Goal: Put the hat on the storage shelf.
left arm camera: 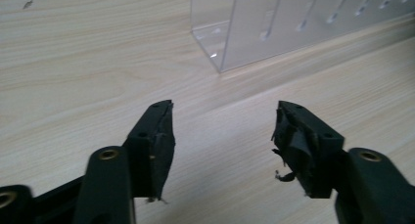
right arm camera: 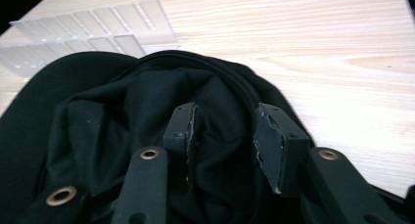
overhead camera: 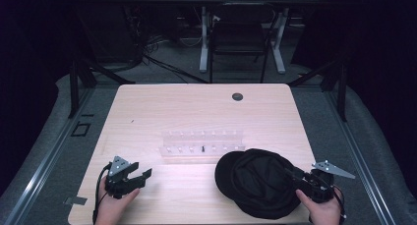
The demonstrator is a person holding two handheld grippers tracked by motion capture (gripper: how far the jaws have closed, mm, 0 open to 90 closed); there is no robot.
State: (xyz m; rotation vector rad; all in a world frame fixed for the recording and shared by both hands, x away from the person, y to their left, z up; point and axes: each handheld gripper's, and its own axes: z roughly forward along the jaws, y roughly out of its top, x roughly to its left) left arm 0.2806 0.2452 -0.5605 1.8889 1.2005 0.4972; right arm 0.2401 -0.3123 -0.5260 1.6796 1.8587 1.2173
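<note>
Left gripper [overhead camera: 140, 175] sits at the table's near-left, held in the person's left hand [overhead camera: 114, 205], jaws spread wide apart over bare wood, holding nothing. In the left gripper view its tips [left arm camera: 222, 131] point toward the end of a clear acrylic rack [left arm camera: 274, 28], near but not touching. That rack [overhead camera: 201, 142] lies mid-table, a small dark item in one slot. Just right of and nearer than the rack lies a black cap [overhead camera: 258, 182], opening up, lining showing. Right gripper [overhead camera: 290, 175], in the right hand [overhead camera: 322, 210], reaches onto the cap from the right edge. In the right gripper view its jaws [right arm camera: 222, 136] are parted over the cap's black lining [right arm camera: 122, 116], fabric between them, not clamped.
</note>
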